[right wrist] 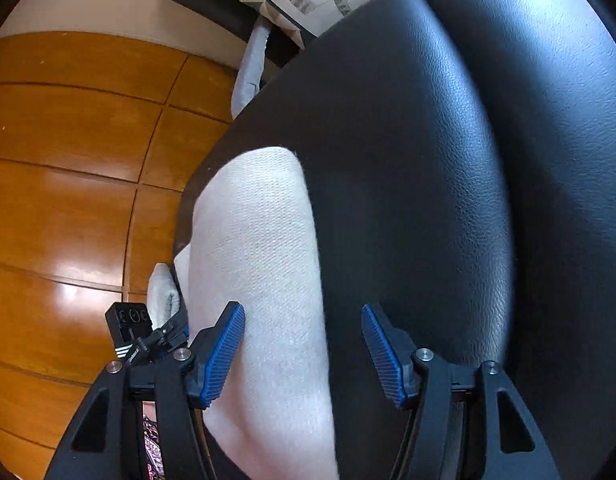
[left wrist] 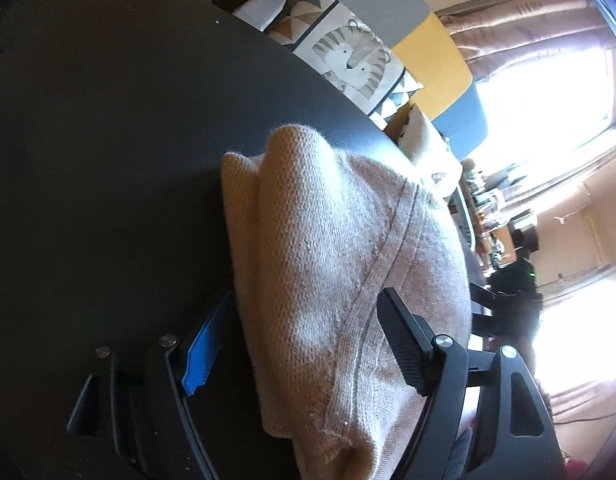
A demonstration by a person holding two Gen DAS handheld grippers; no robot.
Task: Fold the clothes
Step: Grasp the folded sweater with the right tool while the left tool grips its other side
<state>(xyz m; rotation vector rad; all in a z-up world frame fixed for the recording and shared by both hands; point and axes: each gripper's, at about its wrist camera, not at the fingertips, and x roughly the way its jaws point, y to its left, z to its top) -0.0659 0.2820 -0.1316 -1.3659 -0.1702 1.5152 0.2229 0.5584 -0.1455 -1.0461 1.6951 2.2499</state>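
Knit: one beige knitted garment [left wrist: 327, 260], bunched into a thick fold, lies on a black leather seat [left wrist: 108, 120] near its rim; in the right wrist view the same cloth looks white [right wrist: 260, 260].
Surface: the seat is padded leather, not a counter; a second black cushion [right wrist: 547, 120] rises beside it, and a wooden floor [right wrist: 68, 160] lies beyond the rim.
Left tongs: the left tongs [left wrist: 300, 348] stand apart, one finger on either side of the fold; the black pad [left wrist: 403, 344] lies against or just over the cloth, the blue pad [left wrist: 204, 344] sits at its other flank. They are not pinching it, as far as can be seen.
Right tongs: the right tongs [right wrist: 304, 352] are spread wide; the cloth runs up between them, close to one blue pad [right wrist: 224, 352], well clear of the other. Nothing is clamped.
Key relation: the fold's long axis runs straight ahead from both tongs, away toward the seat's rim, so each pair straddles it lengthwise.
Nearer hand: both are at the cloth; I judge the left slightly more engaged.
Count: one garment, two tongs, one printed pillow [left wrist: 347, 52].
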